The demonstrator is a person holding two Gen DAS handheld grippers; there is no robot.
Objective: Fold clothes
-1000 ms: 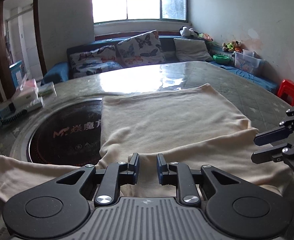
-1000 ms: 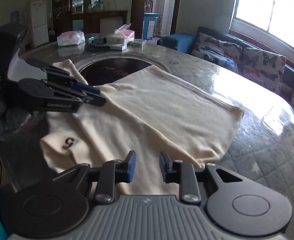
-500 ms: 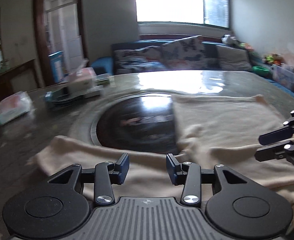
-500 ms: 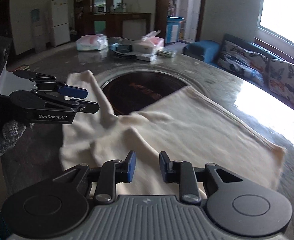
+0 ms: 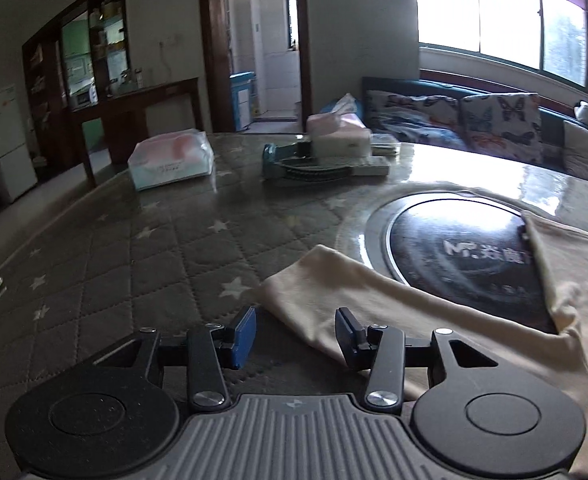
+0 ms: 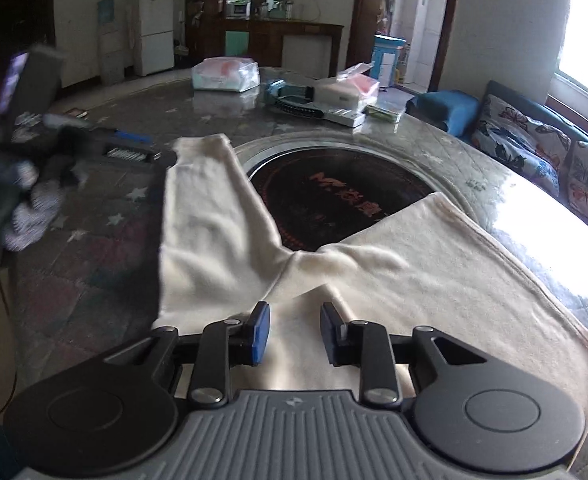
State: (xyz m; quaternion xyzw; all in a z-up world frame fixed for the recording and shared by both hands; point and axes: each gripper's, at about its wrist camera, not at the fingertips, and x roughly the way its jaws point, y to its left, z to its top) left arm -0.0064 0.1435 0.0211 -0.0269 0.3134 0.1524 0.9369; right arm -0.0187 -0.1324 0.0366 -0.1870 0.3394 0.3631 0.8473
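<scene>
Cream garment lies spread on tabletop, partly over the dark round inset plate at the centre. One sleeve runs away from the body toward the far-left side; its cuff end sits past the rim of the plate. A folded flap of the same cloth lies just in front of the right gripper.

Left gripper: jaws open, nothing between them, blue pads facing each other. It hangs low at the sleeve's cuff end; right finger is over the cloth edge, left finger over bare quilted cover. Can't tell if it touches the fabric.

Right gripper: jaws open w/ a gap, empty, over the garment's near portion beside the armpit crease. In the right wrist view the left gripper shows as a blurred dark shape by the cuff, w/ a gloved hand behind it.

Far side of tabletop: tissue pack in clear wrap, tissue box on a teal tray. Sofa w/ butterfly cushions under the window.
</scene>
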